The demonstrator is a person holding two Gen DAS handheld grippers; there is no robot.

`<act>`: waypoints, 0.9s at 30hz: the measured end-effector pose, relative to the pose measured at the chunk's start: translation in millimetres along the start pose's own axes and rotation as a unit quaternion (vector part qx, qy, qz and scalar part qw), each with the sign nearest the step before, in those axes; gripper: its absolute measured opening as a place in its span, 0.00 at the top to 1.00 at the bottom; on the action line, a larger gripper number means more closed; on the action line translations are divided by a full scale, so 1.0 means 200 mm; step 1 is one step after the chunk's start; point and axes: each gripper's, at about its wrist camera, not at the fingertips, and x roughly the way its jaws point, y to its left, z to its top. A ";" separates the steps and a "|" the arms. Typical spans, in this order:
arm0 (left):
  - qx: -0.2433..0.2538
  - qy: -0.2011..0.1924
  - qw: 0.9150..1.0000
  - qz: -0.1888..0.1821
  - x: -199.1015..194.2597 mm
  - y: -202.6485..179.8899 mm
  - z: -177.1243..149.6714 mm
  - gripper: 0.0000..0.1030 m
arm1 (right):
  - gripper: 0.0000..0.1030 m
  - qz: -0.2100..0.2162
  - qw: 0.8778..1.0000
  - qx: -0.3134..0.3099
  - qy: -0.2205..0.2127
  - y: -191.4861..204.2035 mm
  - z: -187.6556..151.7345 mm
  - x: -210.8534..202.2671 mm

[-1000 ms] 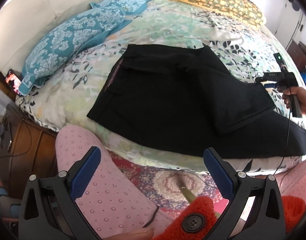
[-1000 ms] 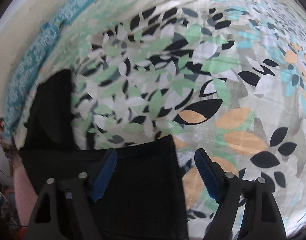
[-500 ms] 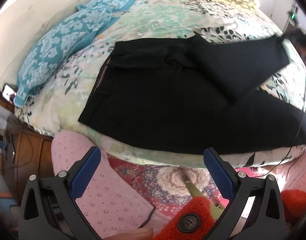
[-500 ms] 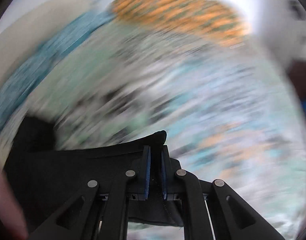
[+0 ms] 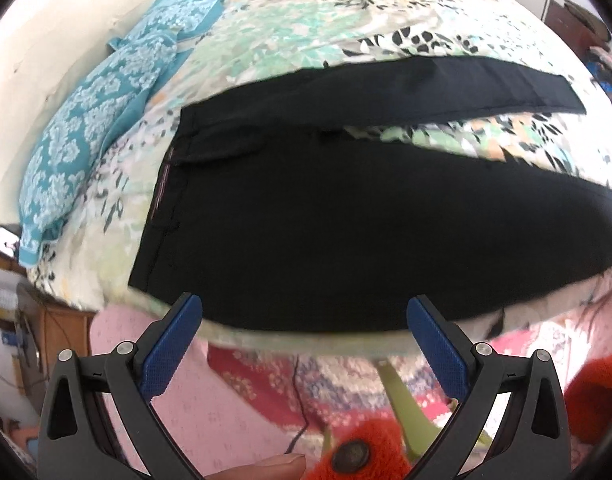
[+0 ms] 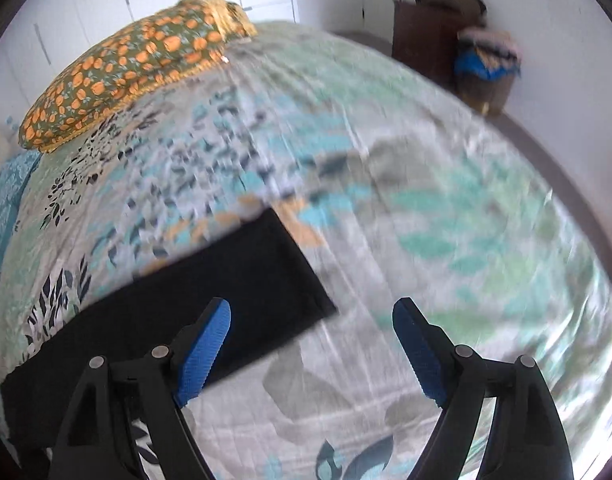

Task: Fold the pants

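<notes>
Black pants [image 5: 346,216] lie spread on the leaf-print bedspread [image 5: 306,32], waistband to the left, both legs stretched out to the right with a gap between them. My left gripper [image 5: 304,320] hangs open over the bed's near edge, just short of the pants. In the right wrist view one leg's end [image 6: 242,280] lies flat on the bedspread [image 6: 446,220]. My right gripper [image 6: 312,322] is above it, jaws opening, nothing between them; its left fingertip [image 6: 214,320] overlaps the cloth in the picture.
Two teal patterned pillows [image 5: 90,128] lie along the left of the bed, an orange-flowered cushion [image 6: 126,68] at the far end. A dark cabinet [image 6: 430,36] and a basket [image 6: 486,68] stand by the far wall. Pink trouser legs [image 5: 210,416] and a patterned rug [image 5: 326,380] lie below.
The folded-over leg was gripped by my right gripper, swung out and laid straight to the right; the gripper then opened and let go. My left gripper drifted closer to the bed's edge.
</notes>
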 end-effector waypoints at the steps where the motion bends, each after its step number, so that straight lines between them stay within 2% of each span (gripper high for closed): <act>1: 0.005 -0.017 1.000 0.011 0.04 0.01 0.04 0.01 | 0.19 0.013 1.000 0.016 0.014 -0.06 -0.05 0.04; 3: 0.007 -0.030 0.999 0.036 0.14 0.04 0.12 0.01 | 0.19 0.053 0.996 0.061 0.049 -0.14 -0.14 0.14; 5: -0.009 -0.026 0.999 0.040 0.24 0.08 0.23 0.01 | 0.19 0.093 0.988 0.105 0.067 -0.20 -0.19 0.22; 8: -0.045 -0.016 0.998 0.045 0.34 0.11 0.35 0.01 | 0.27 0.144 0.975 0.152 0.076 -0.22 -0.20 0.33; 12: -0.072 -0.007 0.997 0.034 0.36 0.09 0.36 0.01 | 0.35 0.128 0.976 0.160 0.069 -0.18 -0.14 0.47; 13: -0.071 0.001 0.997 0.030 0.37 0.08 0.35 0.01 | 0.60 0.115 0.979 0.153 0.065 -0.16 -0.12 0.48; 14: -0.064 0.012 0.997 0.032 0.39 0.05 0.32 0.01 | 0.84 0.076 0.989 0.116 0.060 -0.10 -0.08 0.48; 16: -0.047 0.026 0.998 0.041 0.43 0.00 0.28 0.01 | 0.84 0.013 1.000 -0.010 0.026 0.07 0.01 0.42; 17: -0.042 0.031 0.998 0.044 0.45 -0.01 0.27 0.01 | 0.84 -0.034 0.995 -0.090 0.004 0.16 0.03 0.41; 18: -0.039 0.037 0.998 0.042 0.47 -0.02 0.26 0.01 | 0.84 -0.070 0.989 -0.132 0.004 0.20 0.03 0.43; 21: -0.036 0.053 0.997 0.033 0.53 -0.05 0.25 0.01 | 0.79 -0.093 0.988 -0.124 0.018 0.21 -0.01 0.50; 23: -0.029 0.047 0.998 0.030 0.55 -0.06 0.30 0.01 | 0.69 -0.098 0.990 -0.101 0.002 0.20 -0.01 0.48; 25: -0.026 0.030 0.999 0.033 0.57 -0.04 0.38 0.01 | 0.42 -0.109 0.990 -0.086 -0.004 0.19 -0.02 0.43; 27: -0.042 0.002 0.998 0.044 0.61 0.03 0.52 0.01 | 0.40 -0.111 0.990 -0.079 -0.036 0.21 -0.03 0.33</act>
